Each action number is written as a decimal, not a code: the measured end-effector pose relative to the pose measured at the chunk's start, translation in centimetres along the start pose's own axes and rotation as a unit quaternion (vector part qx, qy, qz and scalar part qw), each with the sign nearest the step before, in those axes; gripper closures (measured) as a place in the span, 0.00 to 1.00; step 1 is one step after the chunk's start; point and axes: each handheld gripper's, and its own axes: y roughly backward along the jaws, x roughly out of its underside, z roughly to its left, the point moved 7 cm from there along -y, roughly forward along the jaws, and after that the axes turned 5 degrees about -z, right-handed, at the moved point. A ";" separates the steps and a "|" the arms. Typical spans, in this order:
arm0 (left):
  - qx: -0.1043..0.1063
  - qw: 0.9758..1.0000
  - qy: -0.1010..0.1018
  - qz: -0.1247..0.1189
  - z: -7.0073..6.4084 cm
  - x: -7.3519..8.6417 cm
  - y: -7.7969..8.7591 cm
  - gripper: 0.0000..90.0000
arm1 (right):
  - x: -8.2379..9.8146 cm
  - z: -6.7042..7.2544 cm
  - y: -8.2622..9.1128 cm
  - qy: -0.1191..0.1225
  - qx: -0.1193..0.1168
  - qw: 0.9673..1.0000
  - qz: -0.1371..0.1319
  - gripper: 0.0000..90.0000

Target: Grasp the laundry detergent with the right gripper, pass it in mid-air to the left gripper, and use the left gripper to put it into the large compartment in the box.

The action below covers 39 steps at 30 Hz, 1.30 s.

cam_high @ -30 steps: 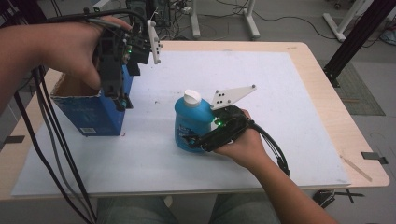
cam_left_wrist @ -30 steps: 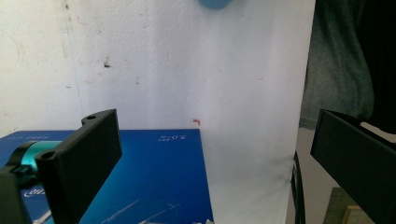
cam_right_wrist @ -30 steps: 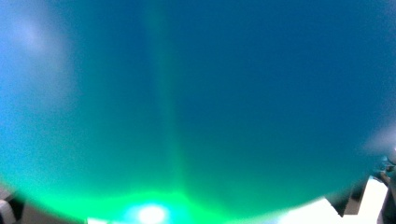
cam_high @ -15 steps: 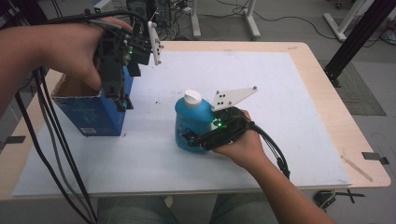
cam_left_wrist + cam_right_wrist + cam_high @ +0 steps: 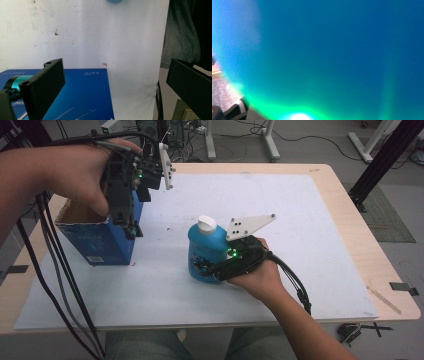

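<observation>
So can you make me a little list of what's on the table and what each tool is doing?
table: white sheet over a wooden top
bottle: blue bottle, white cap, upright mid-table
box: open blue box at the left
right tool: right tool against the bottle's side, jaws just been closing around it
left tool: left tool above the box's right edge, jaws open

The right gripper's (image 5: 212, 268) jaws lay hidden against the blue bottle (image 5: 202, 251) (a blue-green blur in its own view), so their grip stayed unclear.
</observation>
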 end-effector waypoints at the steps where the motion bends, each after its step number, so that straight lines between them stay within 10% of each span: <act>1: 0.000 1.000 0.001 -0.001 0.0 0.0 0.0 0.02 | 0.0 0.0 0.0 0.002 0.000 1.000 0.000 0.40; 25: 0.005 1.000 -0.004 -0.003 -0.8 -1.5 0.1 0.02 | -0.7 0.0 0.9 0.027 0.002 1.000 -0.011 0.51; 39: 0.013 1.000 -0.027 -0.006 -2.5 -4.6 1.6 0.02 | -3.4 1.0 2.0 0.060 -0.039 0.997 0.014 0.51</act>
